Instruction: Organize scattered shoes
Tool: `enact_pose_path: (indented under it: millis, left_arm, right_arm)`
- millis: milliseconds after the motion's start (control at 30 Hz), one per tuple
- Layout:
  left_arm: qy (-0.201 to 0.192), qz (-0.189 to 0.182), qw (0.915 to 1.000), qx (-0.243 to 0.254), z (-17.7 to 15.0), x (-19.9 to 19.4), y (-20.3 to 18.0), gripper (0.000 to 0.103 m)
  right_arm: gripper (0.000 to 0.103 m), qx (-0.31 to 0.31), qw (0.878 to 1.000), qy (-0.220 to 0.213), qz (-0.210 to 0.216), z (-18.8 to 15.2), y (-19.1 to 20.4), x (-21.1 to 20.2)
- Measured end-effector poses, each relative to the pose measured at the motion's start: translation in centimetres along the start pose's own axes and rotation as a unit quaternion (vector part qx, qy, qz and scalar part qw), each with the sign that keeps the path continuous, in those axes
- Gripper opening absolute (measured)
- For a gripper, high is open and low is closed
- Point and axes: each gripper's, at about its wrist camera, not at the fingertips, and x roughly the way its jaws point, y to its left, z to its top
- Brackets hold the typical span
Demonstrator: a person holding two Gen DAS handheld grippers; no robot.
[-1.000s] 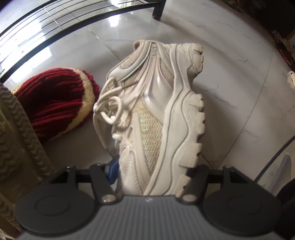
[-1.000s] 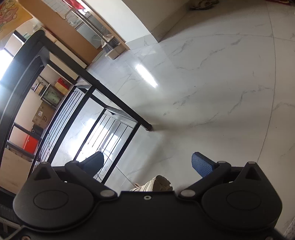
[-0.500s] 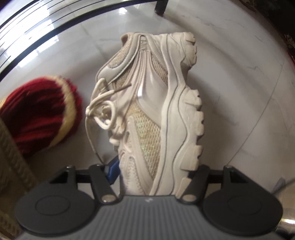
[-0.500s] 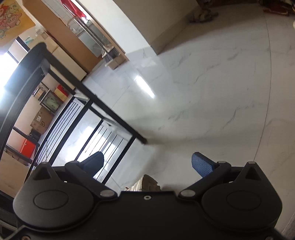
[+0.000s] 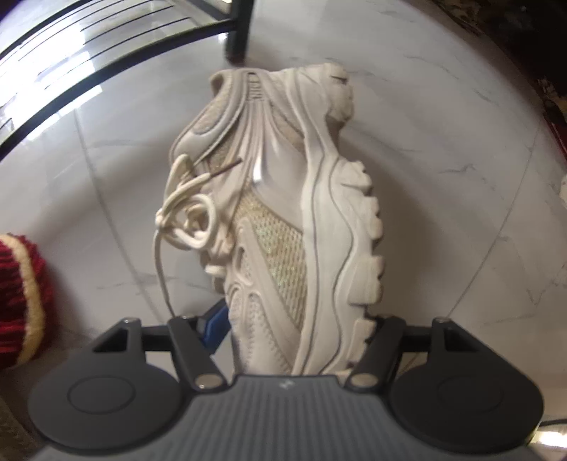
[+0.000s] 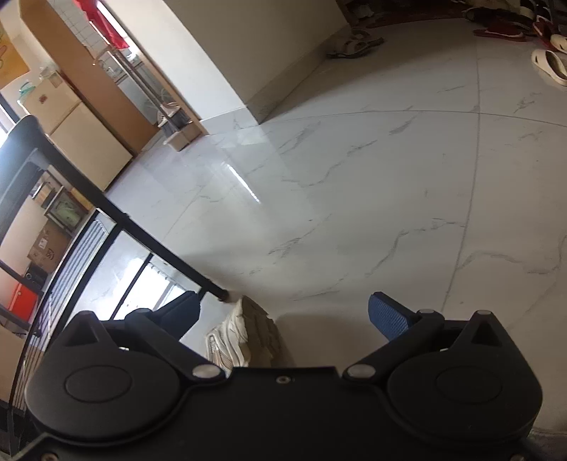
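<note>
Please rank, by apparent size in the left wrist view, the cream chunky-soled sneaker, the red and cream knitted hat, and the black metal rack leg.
1. Cream chunky-soled sneaker, though nearest the camera.
2. Red and cream knitted hat, cropped by the frame.
3. Black metal rack leg.

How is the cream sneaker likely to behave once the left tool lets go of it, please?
The cream sneaker lies on its side between the opening jaws of the left tool, so it would probably stay flat rather than tip. Its chunky lugged sole suggests some weight and little rolling. The loose lace looks floppy and may trail or snag.
</note>
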Motion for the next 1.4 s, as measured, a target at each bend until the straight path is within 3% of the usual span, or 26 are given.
enact_pose_path:
  millis: [200,233,400,633,800,867,933,1167,1267,1333,1400]
  left_arm:
    - [-0.001,0.005,0.9996,0.026,-0.5,-0.1,-1.0,0.064]
    - [0.006,0.003,0.9984,0.056,-0.5,-0.1,-1.8,0.065]
    - [0.02,0.006,0.9821,0.187,-0.7,0.1,-6.3,0.069]
    - [0.018,-0.017,0.9738,0.226,-0.7,0.4,-8.4,0.074]
    - [0.017,-0.024,0.9813,0.19,-0.6,-0.6,-7.2,0.076]
    - [-0.004,-0.026,0.9866,0.161,-0.3,-2.0,-6.0,0.091]
    - [-0.023,-0.033,0.9897,0.137,-0.1,-3.3,-4.8,0.098]
    - [-0.061,-0.066,0.9947,0.049,-0.3,-8.5,-0.2,0.098]
    - [-0.145,-0.037,0.9888,-0.008,-2.4,-12.3,3.2,0.099]
    - [-0.196,-0.006,0.9797,-0.04,-3.9,-14.2,4.7,0.102]
    - [-0.249,0.058,0.965,-0.058,-6.1,-16.2,5.5,0.102]
  right_arm:
    - [0.103,-0.007,1.0,0.005,0.009,-0.4,0.3,-0.4]
    - [0.103,-0.01,1.0,0.005,0.01,-0.4,0.4,-0.5]
    - [0.103,0.0,1.0,-0.001,0.004,0.3,-0.1,-1.2]
    - [0.103,0.006,1.0,-0.011,-0.001,1.1,-1.0,-1.9]
    - [0.103,0.011,1.0,-0.002,-0.011,1.0,-1.7,-1.4]
    - [0.103,0.003,1.0,0.006,-0.01,0.8,-1.6,-1.1]
    - [0.103,-0.024,1.0,0.018,0.006,0.6,-1.1,-0.8]
    - [0.103,-0.097,0.994,0.036,0.037,-0.8,0.7,-0.8]
    - [0.103,-0.137,0.989,0.016,0.057,-1.9,1.3,-1.0]
    - [0.103,-0.172,0.983,0.001,0.07,-2.8,1.7,-1.0]
    - [0.103,-0.219,0.972,-0.018,0.083,-4.0,2.2,-0.9]
